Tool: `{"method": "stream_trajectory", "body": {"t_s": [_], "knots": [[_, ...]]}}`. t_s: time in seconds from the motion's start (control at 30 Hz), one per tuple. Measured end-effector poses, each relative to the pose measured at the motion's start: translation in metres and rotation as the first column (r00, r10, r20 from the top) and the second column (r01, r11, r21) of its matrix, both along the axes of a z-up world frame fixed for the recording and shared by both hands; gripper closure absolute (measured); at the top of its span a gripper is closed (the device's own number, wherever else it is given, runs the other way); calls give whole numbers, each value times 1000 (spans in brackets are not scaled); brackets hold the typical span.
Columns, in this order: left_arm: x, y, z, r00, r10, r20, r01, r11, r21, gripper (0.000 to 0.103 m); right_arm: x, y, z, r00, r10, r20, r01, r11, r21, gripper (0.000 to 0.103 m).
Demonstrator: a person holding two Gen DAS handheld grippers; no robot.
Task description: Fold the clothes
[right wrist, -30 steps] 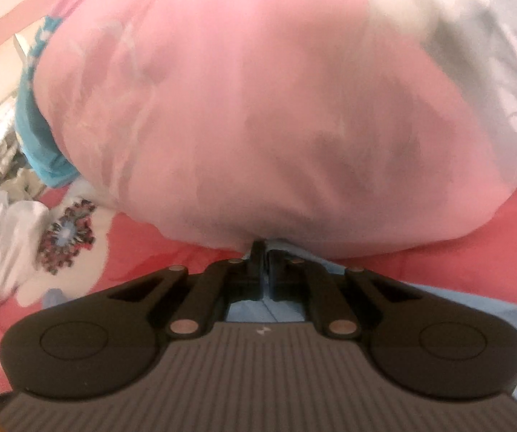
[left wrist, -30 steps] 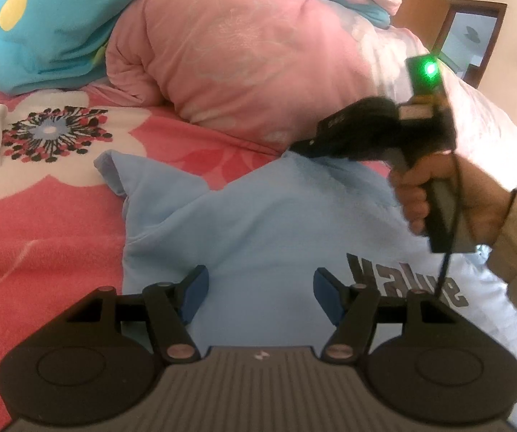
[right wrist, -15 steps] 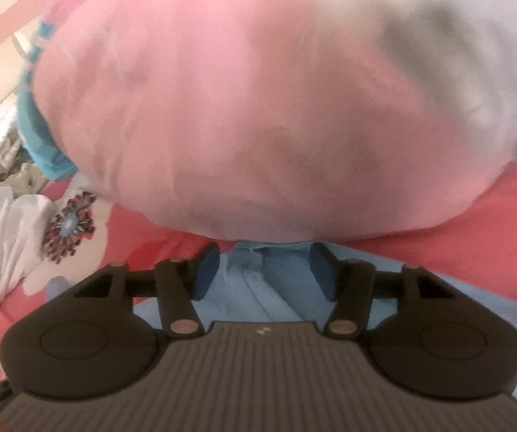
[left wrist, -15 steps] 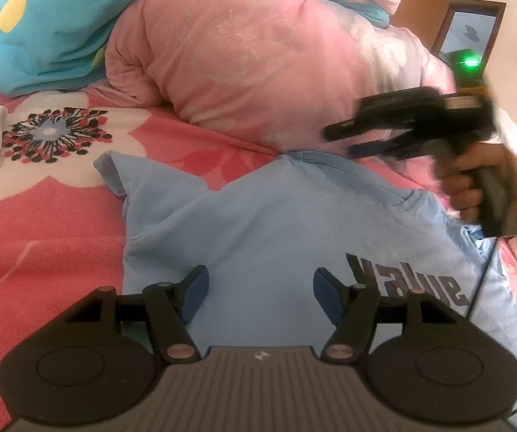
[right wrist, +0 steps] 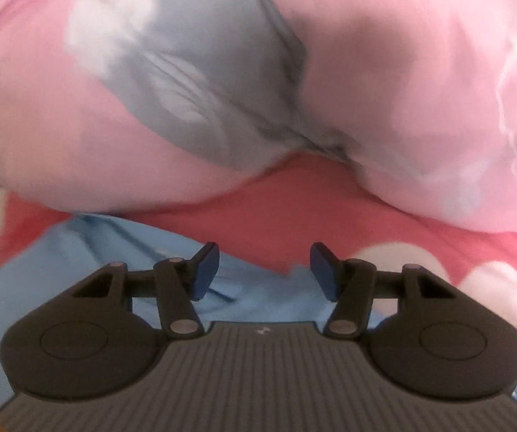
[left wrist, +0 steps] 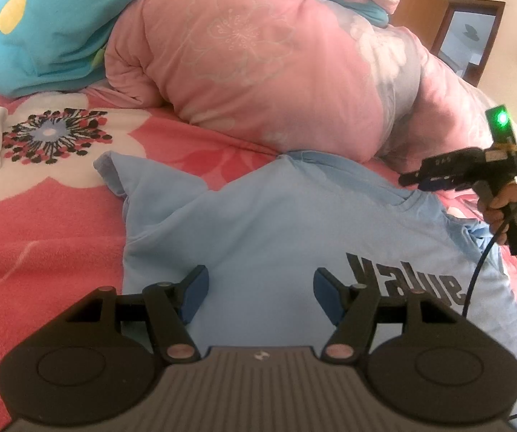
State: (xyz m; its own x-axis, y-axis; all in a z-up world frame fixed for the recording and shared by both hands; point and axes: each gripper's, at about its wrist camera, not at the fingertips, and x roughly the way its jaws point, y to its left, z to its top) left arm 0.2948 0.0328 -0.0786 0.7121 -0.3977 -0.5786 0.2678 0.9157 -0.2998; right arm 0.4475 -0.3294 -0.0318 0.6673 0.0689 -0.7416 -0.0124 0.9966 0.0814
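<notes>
- Since the earlier frames, our right claw (right wrist: 263,270) has let go at the collar of the light-blue T-shirt (left wrist: 276,237) and swung off toward the shirt's right shoulder; its jaws, pinched together 1 second ago, have just been opening and now stand about half apart with nothing gripped between them.
- Our left claw (left wrist: 260,297) has not shifted: it hovers over the lower chest of the shirt, jaws roughly half open, holding nothing.
- The shirt lies spread on the bed (left wrist: 42,230), on a pink floral blanket, collar toward the rolled pink quilt (left wrist: 258,72), 1 sleeve sticking out at the left, dark lettering near the right side.
- We judge the fabric thin, light and limp: it will sag, wrinkle and drag along the fleecy blanket rather than slide.
- We would take it at a seamed edge, a shoulder or sleeve hem, where the doubled cloth gives the pads more to bite.
- The quilt sits just beyond the collar, so a reach there could snag it.
</notes>
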Motion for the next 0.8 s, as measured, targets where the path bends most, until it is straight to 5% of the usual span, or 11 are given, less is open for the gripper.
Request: {"method": "stream_trajectory", "body": {"t_s": [0.1, 0.23, 0.3, 0.5, 0.63, 0.8], "knots": [[0, 0, 0, 1000, 0, 1, 0, 1000, 0, 37, 4, -3, -10, 999, -1, -42, 2, 1000, 20, 53], [0, 0, 0, 1000, 0, 2, 0, 1000, 1, 37, 3, 3, -16, 998, 22, -59, -23, 1000, -17, 94], [0, -1, 0, 1000, 0, 2, 0, 1000, 2, 37, -3, -4, -13, 999, 34, -31, -35, 999, -17, 100], [-2, -1, 1, 1000, 3, 10, -3, 1000, 1, 37, -9, 10, -5, 998, -42, 55, 48, 992, -116, 97], [-8, 2, 12, 1000, -1, 24, 1, 1000, -16, 36, -27, 28, 25, 993, -34, 116, 38, 999, -34, 87], [-19, 12, 40, 999, 36, 24, -36, 999, -5, 34, -46, 78, 63, 987, 112, 120, -122, 989, 84, 77]]}}
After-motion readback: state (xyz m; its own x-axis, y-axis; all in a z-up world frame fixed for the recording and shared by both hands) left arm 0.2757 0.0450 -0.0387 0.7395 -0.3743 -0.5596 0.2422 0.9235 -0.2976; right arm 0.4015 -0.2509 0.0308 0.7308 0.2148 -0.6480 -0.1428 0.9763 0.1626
